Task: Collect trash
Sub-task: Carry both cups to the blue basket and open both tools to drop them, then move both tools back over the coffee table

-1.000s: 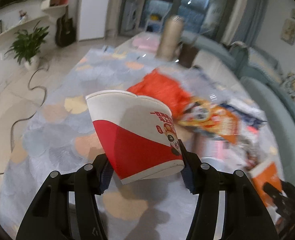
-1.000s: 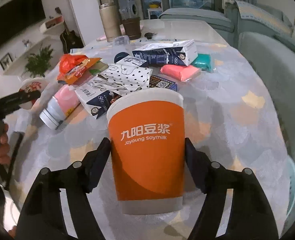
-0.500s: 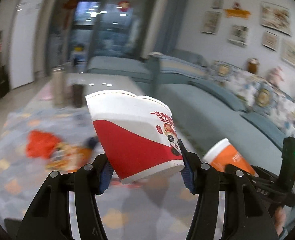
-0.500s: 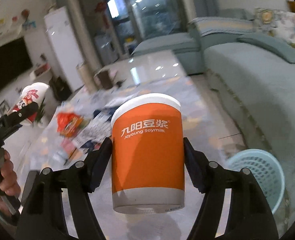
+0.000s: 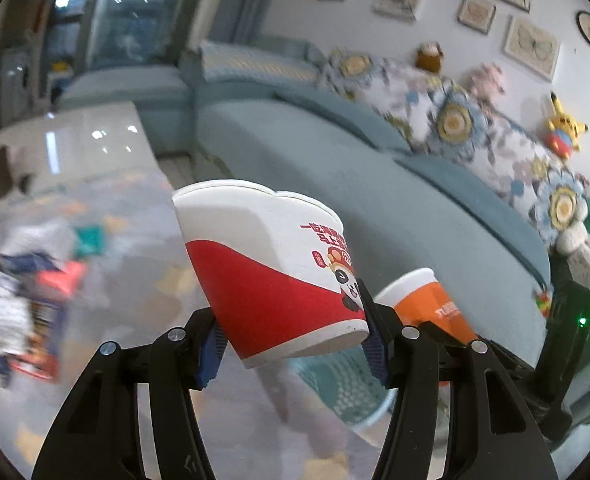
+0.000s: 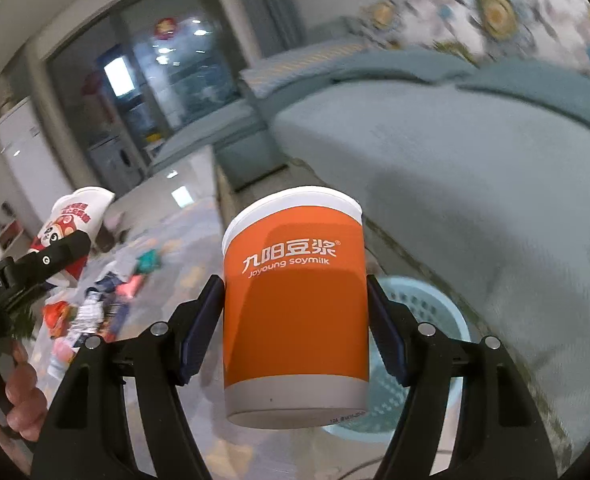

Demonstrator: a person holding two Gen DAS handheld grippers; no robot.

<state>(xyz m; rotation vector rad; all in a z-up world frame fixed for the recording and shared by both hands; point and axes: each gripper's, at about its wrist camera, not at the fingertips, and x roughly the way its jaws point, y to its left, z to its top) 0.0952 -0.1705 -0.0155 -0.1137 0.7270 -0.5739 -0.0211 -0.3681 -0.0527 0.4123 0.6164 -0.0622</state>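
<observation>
My left gripper (image 5: 293, 346) is shut on a red and white paper cup (image 5: 271, 276), squashed at the rim and held tilted in the air. My right gripper (image 6: 293, 340) is shut on an upright orange soymilk cup (image 6: 295, 312). The orange cup also shows in the left wrist view (image 5: 427, 300), low right. The red and white cup shows in the right wrist view (image 6: 71, 228), at left. A light blue mesh basket (image 6: 427, 308) stands on the floor just behind and below the orange cup; in the left wrist view the basket (image 5: 343, 384) lies below both cups.
Cartons and wrappers (image 6: 95, 312) lie scattered on the patterned table (image 5: 143, 300) at left. A teal sofa (image 5: 335, 152) with floral cushions runs along the right. A white glossy table (image 5: 75, 148) stands farther back.
Both grippers have swung right, away from the littered table toward the sofa. The blue basket has come closer under the cups. Both cups stay gripped.
</observation>
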